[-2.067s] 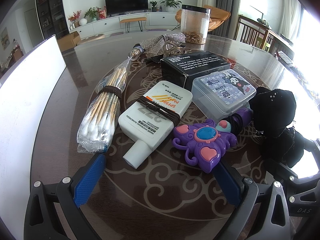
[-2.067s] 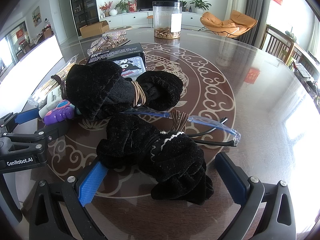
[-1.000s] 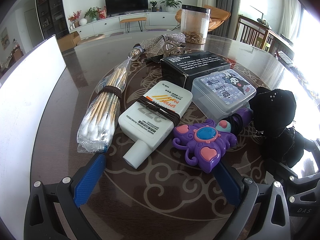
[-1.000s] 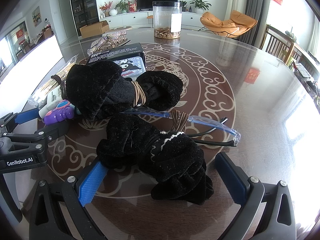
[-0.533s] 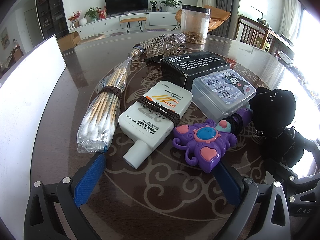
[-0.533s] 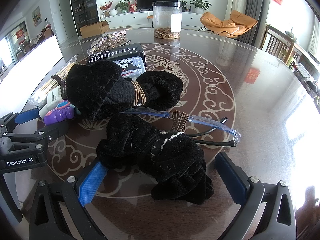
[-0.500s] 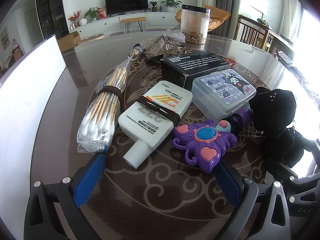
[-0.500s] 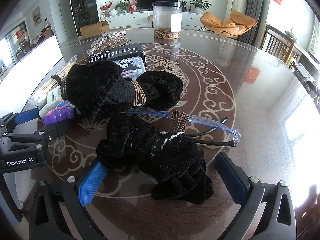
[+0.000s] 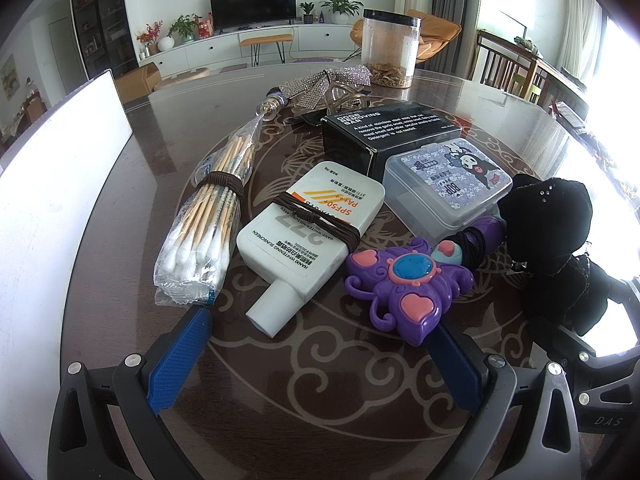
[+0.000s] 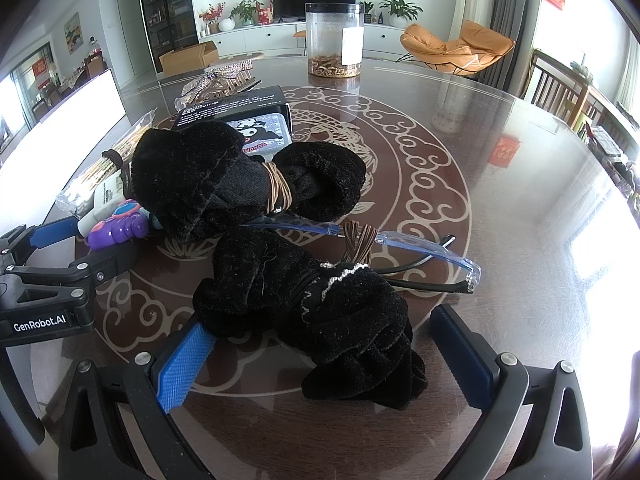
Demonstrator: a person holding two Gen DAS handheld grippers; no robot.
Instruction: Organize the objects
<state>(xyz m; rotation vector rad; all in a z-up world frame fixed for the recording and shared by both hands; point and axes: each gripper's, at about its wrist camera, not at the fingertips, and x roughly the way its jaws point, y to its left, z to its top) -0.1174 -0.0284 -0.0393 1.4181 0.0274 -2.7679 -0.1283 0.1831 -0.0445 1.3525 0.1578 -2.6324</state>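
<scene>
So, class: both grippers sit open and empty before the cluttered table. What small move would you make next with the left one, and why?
Probably ease the left gripper forward and close on the white sunscreen bottle. Its fingers stand apart and hold nothing, and the bottle's cap points between them, nearest of all. The cotton swab bundle and purple toy flank it closely, so a straight approach seems safest.

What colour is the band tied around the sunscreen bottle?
Dark brown, wrapped across the white sunscreen bottle; the band shows best in the left wrist view.
</scene>
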